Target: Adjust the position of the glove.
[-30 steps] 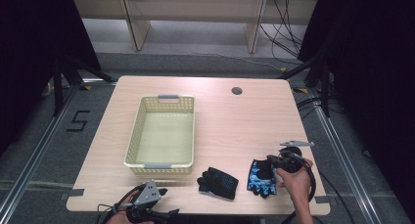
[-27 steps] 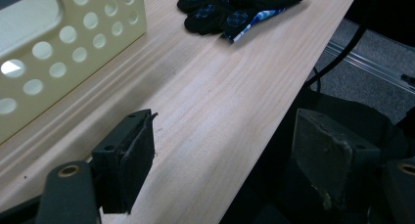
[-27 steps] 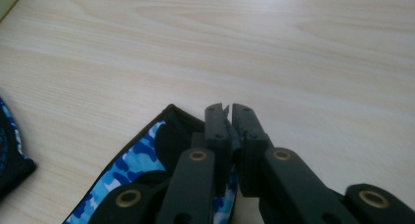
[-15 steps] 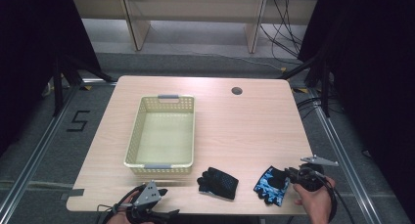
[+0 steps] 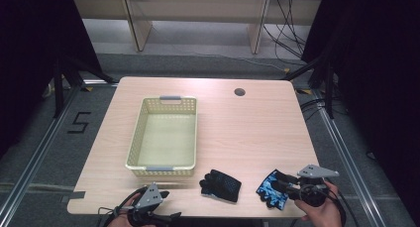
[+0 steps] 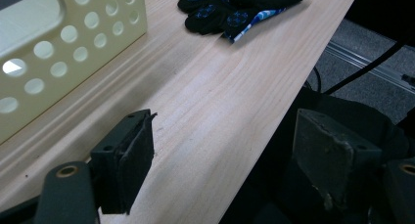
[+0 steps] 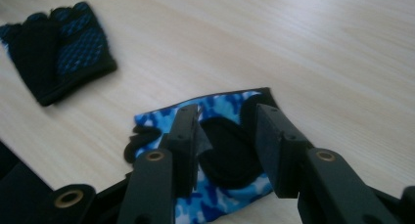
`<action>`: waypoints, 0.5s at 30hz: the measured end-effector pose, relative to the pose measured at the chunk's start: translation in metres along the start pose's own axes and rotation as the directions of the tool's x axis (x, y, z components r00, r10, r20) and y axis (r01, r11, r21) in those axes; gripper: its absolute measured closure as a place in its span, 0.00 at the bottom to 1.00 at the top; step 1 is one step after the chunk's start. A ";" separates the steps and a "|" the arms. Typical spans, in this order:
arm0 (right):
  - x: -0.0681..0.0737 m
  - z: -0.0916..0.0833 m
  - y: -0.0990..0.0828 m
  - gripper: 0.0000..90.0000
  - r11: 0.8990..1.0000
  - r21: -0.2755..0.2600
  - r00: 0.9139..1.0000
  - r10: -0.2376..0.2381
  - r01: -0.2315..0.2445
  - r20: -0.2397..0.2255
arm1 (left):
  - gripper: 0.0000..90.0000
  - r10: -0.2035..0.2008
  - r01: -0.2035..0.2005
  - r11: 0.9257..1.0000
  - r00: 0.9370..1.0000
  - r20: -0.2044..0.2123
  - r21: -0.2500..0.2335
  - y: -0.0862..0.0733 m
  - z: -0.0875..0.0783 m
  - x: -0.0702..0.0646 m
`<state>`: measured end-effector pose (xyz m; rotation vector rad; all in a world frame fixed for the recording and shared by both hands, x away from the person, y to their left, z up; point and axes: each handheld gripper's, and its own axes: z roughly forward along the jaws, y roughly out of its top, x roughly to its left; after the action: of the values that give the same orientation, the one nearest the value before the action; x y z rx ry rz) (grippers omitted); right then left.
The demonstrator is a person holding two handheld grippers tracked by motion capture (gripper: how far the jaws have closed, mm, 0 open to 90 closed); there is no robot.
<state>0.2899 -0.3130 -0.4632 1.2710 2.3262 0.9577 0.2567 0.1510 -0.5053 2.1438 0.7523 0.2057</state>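
A blue camouflage fingerless glove (image 5: 267, 188) lies near the table's front edge at the right. My right gripper (image 5: 283, 186) is shut on it. In the right gripper view the jaws (image 7: 227, 111) pinch the black raised part in the middle of the blue glove (image 7: 161, 119). A black glove (image 5: 221, 185) with blue dots lies flat to its left, apart from it (image 7: 58, 53). My left gripper (image 5: 158, 195) is at the front edge below the basket, open with nothing between its jaws (image 6: 227, 121). Farther off lies the black glove (image 6: 220, 9).
A cream perforated basket (image 5: 133, 138) stands empty on the left half of the wooden table (image 5: 247, 133); its wall (image 6: 73, 38) is close to my left gripper. A round cable hole (image 5: 239, 92) is at the back. Floor rails run along both sides.
My right gripper has pulled back toward the front edge, and the blue glove has come with it. The left gripper and the black glove have stayed put.
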 end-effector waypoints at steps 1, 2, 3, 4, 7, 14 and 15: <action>0.000 0.001 0.000 0.69 1.000 0.010 1.000 -0.017 0.017 -0.006 | 0.25 0.002 -0.002 1.000 1.000 -0.001 0.001 0.000 0.000 0.000; 0.001 0.003 0.000 0.69 1.000 0.020 1.000 -0.020 0.020 -0.020 | 0.25 0.003 -0.003 1.000 1.000 -0.001 0.001 0.000 0.000 0.000; 0.003 0.004 -0.001 0.69 0.999 0.043 0.999 -0.020 0.021 -0.026 | 0.25 0.002 -0.002 1.000 1.000 -0.002 0.000 0.000 0.000 0.000; 0.003 0.006 -0.001 0.69 0.997 0.062 0.998 -0.044 0.046 -0.035 | 0.25 0.002 -0.002 1.000 1.000 -0.002 0.000 0.000 0.000 0.000; 0.005 0.011 -0.002 0.68 0.994 0.076 0.995 -0.076 0.081 -0.065 | 0.25 -0.001 0.001 1.000 1.000 0.006 0.001 0.000 0.000 0.000; 0.005 0.020 -0.007 0.70 0.992 0.099 0.993 -0.066 0.076 -0.098 | 0.25 0.000 0.000 1.000 1.000 0.000 0.004 0.000 0.000 0.000; 0.005 0.023 -0.007 0.70 0.991 0.089 0.991 -0.086 0.095 -0.099 | 0.25 0.017 -0.017 1.000 1.000 0.003 -0.006 0.000 0.001 0.000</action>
<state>0.2955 -0.3027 -0.4845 1.1657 2.5059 0.9080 0.2572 0.1507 -0.5059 2.1445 0.7315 0.2138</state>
